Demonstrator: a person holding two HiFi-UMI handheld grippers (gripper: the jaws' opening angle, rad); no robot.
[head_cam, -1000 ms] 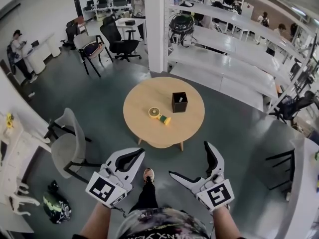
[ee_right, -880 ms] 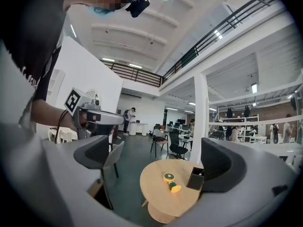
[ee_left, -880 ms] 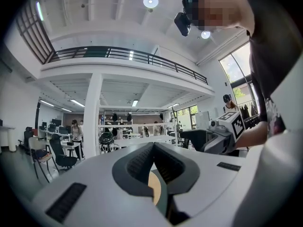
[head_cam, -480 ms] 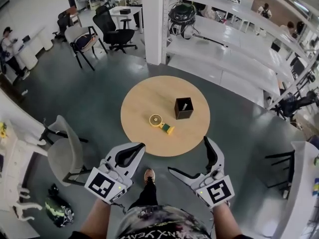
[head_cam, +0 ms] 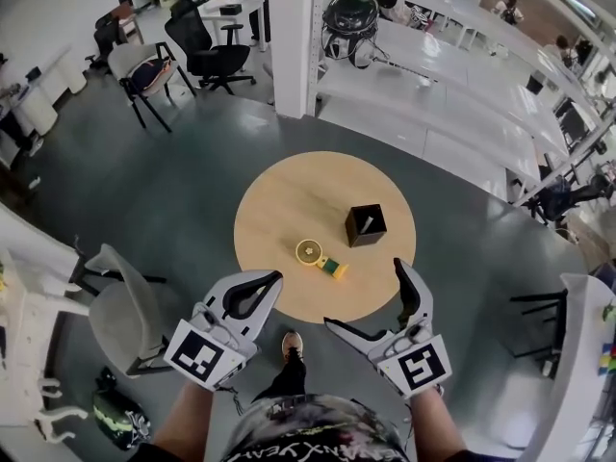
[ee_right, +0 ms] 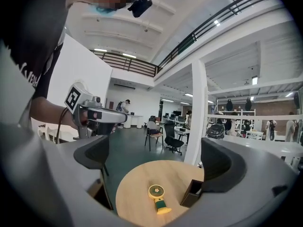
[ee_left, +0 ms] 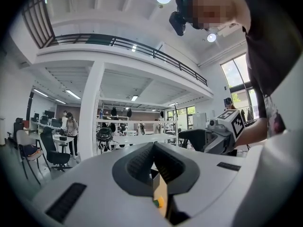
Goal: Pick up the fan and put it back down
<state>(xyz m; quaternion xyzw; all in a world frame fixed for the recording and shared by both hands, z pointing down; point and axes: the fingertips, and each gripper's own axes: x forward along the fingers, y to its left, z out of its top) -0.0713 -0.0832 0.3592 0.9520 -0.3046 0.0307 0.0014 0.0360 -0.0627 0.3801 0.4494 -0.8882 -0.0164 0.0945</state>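
1. The left claw (head_cam: 269, 279) is pressed together on nothing and hangs short of the desk (head_cam: 279, 195), toward its 7 o'clock edge.
2. The fan (head_cam: 320, 258) lies flat on the desk, toward 6 o'clock of its centre, with a black box (head_cam: 366, 225) near at the fan's 2 o'clock.
3. The right claw (head_cam: 371, 301) is spread wide and empty, toward the desk's 5 o'clock edge.
4. By my reading nothing is done yet: the reach, lift and set-down all remain.

Yellow-and-green fan (head_cam: 320, 259), black box (head_cam: 366, 225)
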